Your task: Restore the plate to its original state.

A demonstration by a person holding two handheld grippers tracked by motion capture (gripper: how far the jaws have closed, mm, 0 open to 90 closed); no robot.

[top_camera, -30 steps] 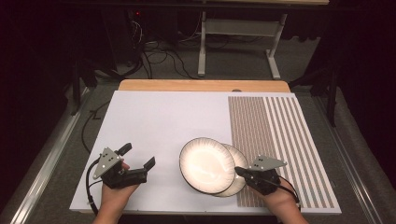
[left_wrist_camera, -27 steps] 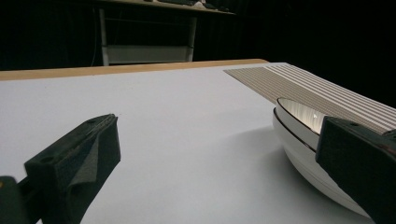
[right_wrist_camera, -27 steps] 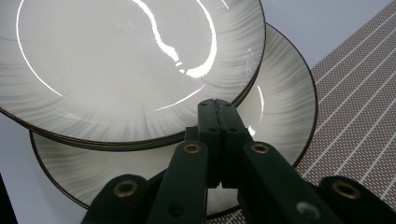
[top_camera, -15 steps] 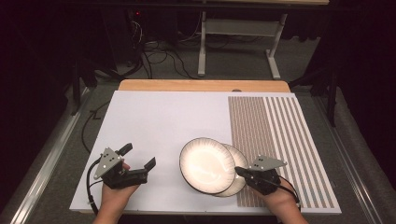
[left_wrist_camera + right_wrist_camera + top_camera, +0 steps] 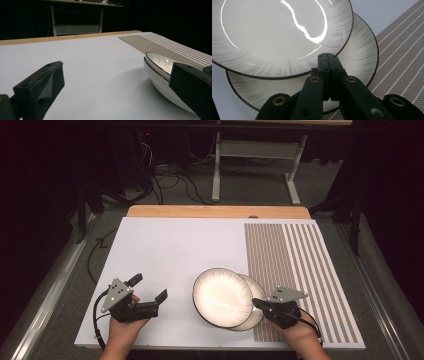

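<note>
- Two pale plates with dark rims and grey brushed streaks lie near the front of the white table top, one partly on top of the other.
- The upper plate sits toward the person's left, on the bare white surface; in the right gripper view it overlaps the far part of the other plate, and a bright glare streak runs across it.
- The lower plate pokes out to the right, and its edge reaches the striped brown-and-white mat that covers the right part of the table top.
- The right gripper is held low at the right side of the plates; its jaws are pressed together, and in the right gripper view the tips lie over the lower plate, close to the rim of the upper one. Whether they touch it I cannot tell.
- The left gripper rests in the person's hand to the left of the plates, apart from them, its jaws spread wide with nothing between.
- In the left gripper view the stacked plates appear just behind the right-hand jaw.
</note>
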